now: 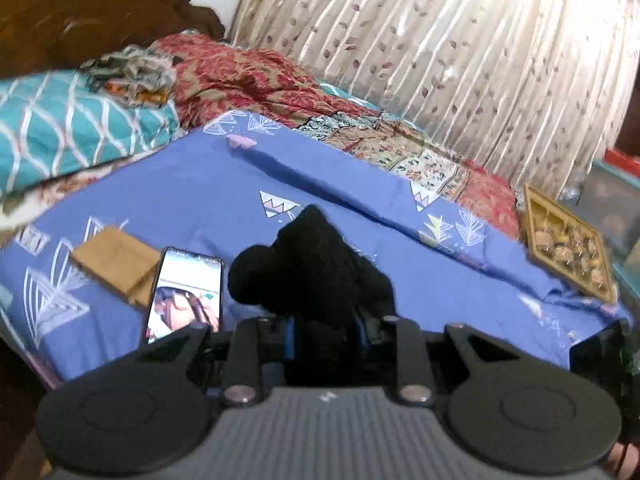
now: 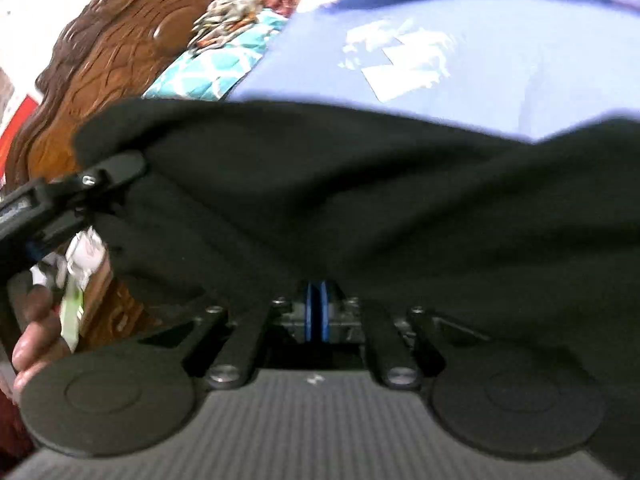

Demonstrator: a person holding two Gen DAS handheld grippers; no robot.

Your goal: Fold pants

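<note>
We see black pants (image 2: 360,200) held up above a blue sheet (image 1: 180,200), and both claws have cloth in them. In the left wrist view the left claw (image 1: 324,320) is pinching a bunched lump of the pants, which rises toward 12 o'clock from the fingers and hides their tips; the jaws stand narrow on this wad. In the right wrist view the right claw (image 2: 318,316) is pressed together, with its blue pads almost meeting, and the cloth drapes over the tips, so we judge that it grips a thin edge there, though the exact contact is hidden. From this claw the pants spread wide, from 9 o'clock to 3 o'clock, and this is their long axis in the view. At 9 o'clock the left claw bites the far left corner of the cloth, with a hand (image 2: 36,328) below it. So the span between the two claws lies left to right, and neither is nearer to the free part, which hangs toward 3 o'clock. On the sheet lie a phone (image 1: 186,292) at 10 o'clock of the left claw and a wooden block (image 1: 116,264) beside it, so we think the pants should go down at 12 to 1 o'clock, where the sheet is bare.
</note>
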